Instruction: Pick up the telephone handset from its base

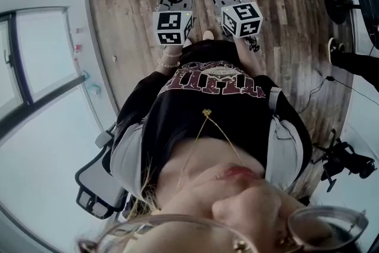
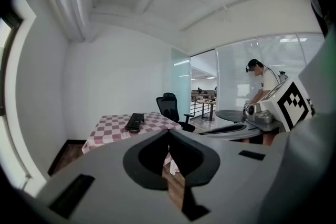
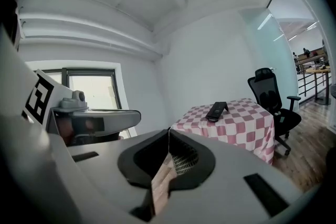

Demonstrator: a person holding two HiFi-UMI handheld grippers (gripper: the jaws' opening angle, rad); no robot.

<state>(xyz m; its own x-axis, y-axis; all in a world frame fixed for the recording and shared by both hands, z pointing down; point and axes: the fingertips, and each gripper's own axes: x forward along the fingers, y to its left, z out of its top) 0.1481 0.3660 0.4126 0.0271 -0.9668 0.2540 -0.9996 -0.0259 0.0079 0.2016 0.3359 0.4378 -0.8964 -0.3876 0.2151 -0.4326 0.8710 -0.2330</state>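
L hand-held gripper (image 2: 168,132) & R hand-held gripper (image 3: 169,131): jaws together, empty, well apart from phone (image 3: 217,110).

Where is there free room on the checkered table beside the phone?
Bare cloth lies on both sides of the telephone on the checkered table, with the wider patch toward the office chair. Only the telephone's spot is taken; the chair stands close at that side.

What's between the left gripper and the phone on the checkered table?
The left gripper view shows only bare wooden floor and the near edge of the checkered tablecloth between the left gripper and the phone.
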